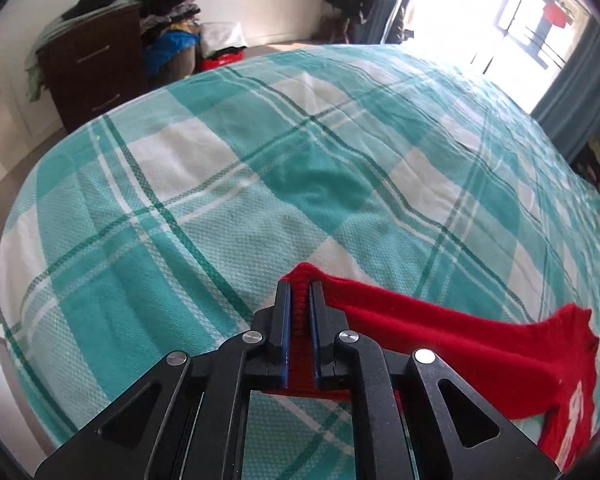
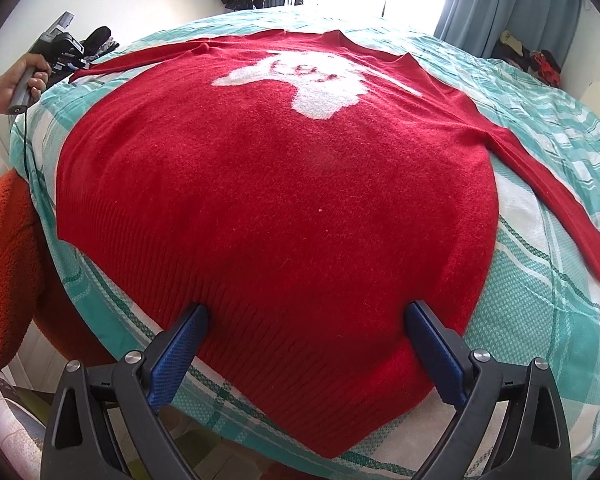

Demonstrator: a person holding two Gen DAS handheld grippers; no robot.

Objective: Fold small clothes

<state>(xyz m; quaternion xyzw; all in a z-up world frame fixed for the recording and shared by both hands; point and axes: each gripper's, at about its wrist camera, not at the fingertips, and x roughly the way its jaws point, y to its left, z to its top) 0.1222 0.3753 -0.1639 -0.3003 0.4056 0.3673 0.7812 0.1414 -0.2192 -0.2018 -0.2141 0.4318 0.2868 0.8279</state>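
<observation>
Right now left tongs (image 1: 299,296) are clamped on the sweater (image 2: 276,168) cuff. Right tongs (image 2: 306,320) gape wide w/ nothing held, over its hem on the bed (image 1: 220,168).

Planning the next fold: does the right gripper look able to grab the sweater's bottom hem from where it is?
Probably yes. The right gripper is open, its jaws spread either side of the hem of the red sweater, with nothing lying between them.
</observation>
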